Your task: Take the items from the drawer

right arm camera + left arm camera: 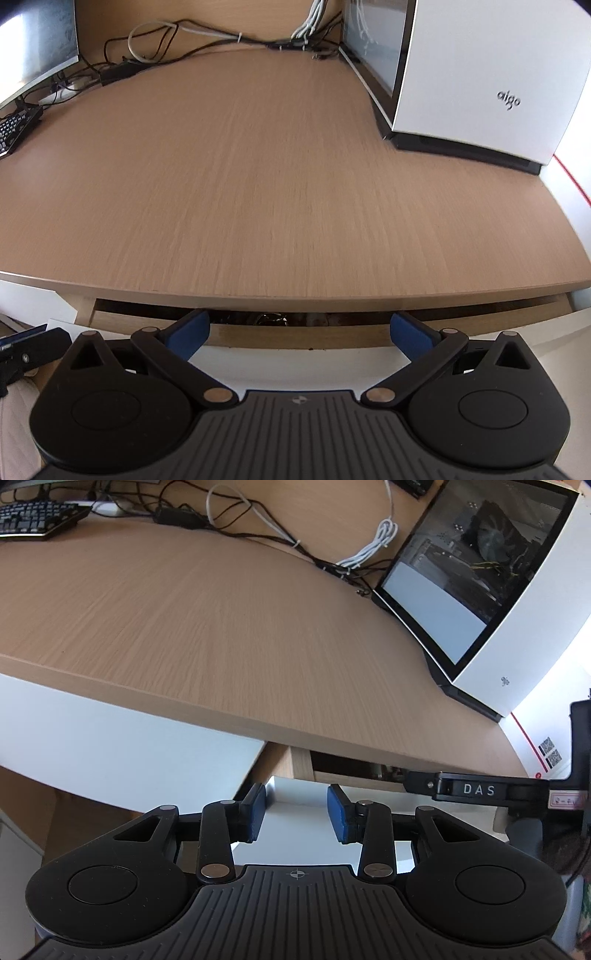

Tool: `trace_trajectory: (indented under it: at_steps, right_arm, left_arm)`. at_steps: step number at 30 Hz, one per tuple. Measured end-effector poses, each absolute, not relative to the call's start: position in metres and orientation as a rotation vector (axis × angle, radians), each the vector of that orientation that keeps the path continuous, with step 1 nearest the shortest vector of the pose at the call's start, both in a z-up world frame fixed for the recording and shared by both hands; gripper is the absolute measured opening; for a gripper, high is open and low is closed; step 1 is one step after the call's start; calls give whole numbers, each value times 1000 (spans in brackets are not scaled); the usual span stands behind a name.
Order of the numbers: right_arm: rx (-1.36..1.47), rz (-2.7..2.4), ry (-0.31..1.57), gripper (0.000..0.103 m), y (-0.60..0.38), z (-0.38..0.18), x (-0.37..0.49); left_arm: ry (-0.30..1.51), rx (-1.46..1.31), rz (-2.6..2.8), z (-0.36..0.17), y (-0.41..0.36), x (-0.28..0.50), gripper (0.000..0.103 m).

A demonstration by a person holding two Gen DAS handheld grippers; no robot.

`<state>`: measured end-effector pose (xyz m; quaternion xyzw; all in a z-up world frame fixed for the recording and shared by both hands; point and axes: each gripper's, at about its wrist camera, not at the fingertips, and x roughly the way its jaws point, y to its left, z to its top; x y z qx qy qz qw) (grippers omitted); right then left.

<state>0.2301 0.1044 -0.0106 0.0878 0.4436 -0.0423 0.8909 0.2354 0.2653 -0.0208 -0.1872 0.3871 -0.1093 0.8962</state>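
Observation:
The drawer (295,363) under the wooden desk top (280,177) stands pulled out a short way. It has a white front and a wooden inner wall (295,336). Dark items show in the narrow gap, one of them shiny (273,318); I cannot tell what they are. My right gripper (299,326) is wide open just above the middle of the drawer front, holding nothing. My left gripper (297,805) is open over the left corner of the drawer front (295,788), its blue pads (338,812) on either side of the corner, apart from it.
A white computer case (480,92) with a glass side (461,583) stands at the back right of the desk. Cables (332,554) run along the back, with a keyboard (37,517) and a monitor (37,48) at the left. A white box with codes (546,753) lies right.

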Motion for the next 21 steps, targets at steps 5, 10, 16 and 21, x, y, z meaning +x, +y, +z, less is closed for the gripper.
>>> trace_trajectory:
  at_steps: [5,10,16,21]
  right_arm:
    - [180,-68,907,103,110,-8,221]
    - [192,-49,900,103,111,-5,208]
    - [209,-21,907,103,102,-4,179]
    - [217,-12,910,103,96,-3,151]
  left_arm:
    - [780,-418,-203,-21,267,218,34]
    - [662,-276,-59,18,251,185,33]
    - [768,-118,-160,23,200,202,34]
    - [881,-187,-182,-1,192,204,34]
